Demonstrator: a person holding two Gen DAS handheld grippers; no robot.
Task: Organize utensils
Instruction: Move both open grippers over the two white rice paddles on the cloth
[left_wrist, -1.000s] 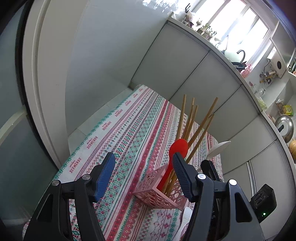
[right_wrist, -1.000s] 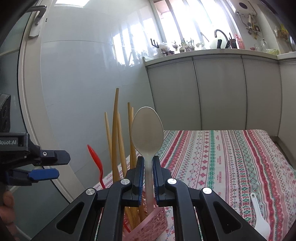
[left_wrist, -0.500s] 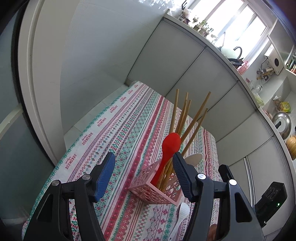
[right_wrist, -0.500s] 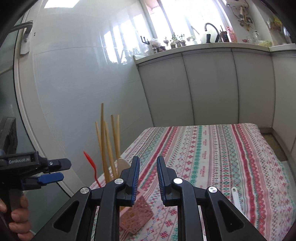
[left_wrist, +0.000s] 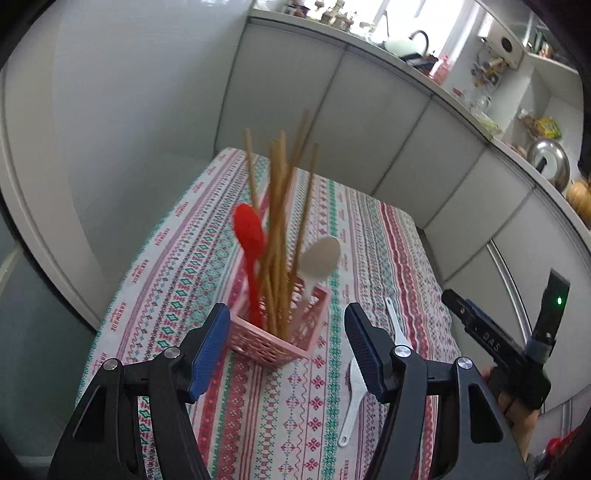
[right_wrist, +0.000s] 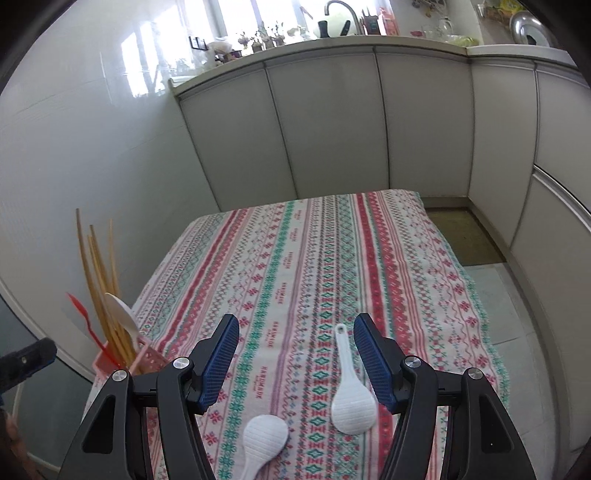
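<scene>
A pink lattice basket (left_wrist: 280, 338) stands on the patterned tablecloth (right_wrist: 314, 258). It holds several wooden chopsticks (left_wrist: 280, 221), a red spoon (left_wrist: 249, 236) and a white spoon (left_wrist: 319, 256). The basket also shows at the left in the right wrist view (right_wrist: 147, 360). My left gripper (left_wrist: 282, 349) is open and empty, its fingers on either side of the basket. My right gripper (right_wrist: 295, 360) is open and empty above two white rice paddles (right_wrist: 351, 391) (right_wrist: 264, 439) lying on the cloth. These paddles show in the left wrist view too (left_wrist: 352, 402) (left_wrist: 395, 325).
The table is bounded by a white tiled wall (left_wrist: 147, 92) at the left and grey cabinet fronts (right_wrist: 332, 129) at the back and right. The countertop above (right_wrist: 369, 40) carries a kettle, bottles and small pots. The right gripper's body (left_wrist: 495, 347) shows at the right.
The right gripper let go of the white spoon into the basket, opened wide and swung right over the two paddles. The left gripper stayed open and drew back slightly.
</scene>
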